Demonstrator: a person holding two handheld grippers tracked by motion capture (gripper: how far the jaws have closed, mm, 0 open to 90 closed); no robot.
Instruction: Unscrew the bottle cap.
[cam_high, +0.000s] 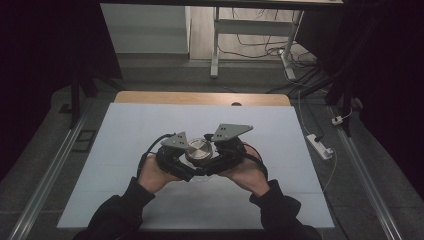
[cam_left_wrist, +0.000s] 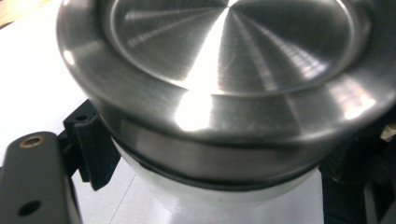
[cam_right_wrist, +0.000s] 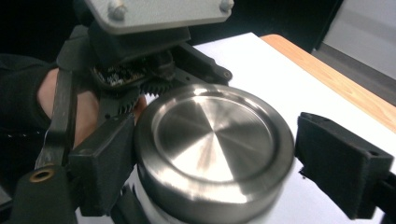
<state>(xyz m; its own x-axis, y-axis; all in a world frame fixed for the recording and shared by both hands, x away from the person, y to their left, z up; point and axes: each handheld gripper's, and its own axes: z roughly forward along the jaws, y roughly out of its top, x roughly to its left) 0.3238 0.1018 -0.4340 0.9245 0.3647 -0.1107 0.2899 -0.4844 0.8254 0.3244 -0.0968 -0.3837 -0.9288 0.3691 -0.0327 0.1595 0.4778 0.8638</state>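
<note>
Jar with a steel lid (cam_high: 199, 150) stands on the white tabletop (cam_high: 125, 165), left gripper (cam_high: 187, 162) clamped below its lid; right gripper (cam_right_wrist: 212, 158) view shows its jaws slack, far one clear

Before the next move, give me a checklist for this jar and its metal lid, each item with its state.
1. Left tool clamped on the white jar body below the lid: ok.
2. Right tool straddles the metal lid: ok.
3. Both right pads pressing the lid: not ok; one touches it, the other pad stands apart.
4. Lid loosened from the jar: cannot tell.
5. Jar bottom resting on the white table: cannot tell.
</note>
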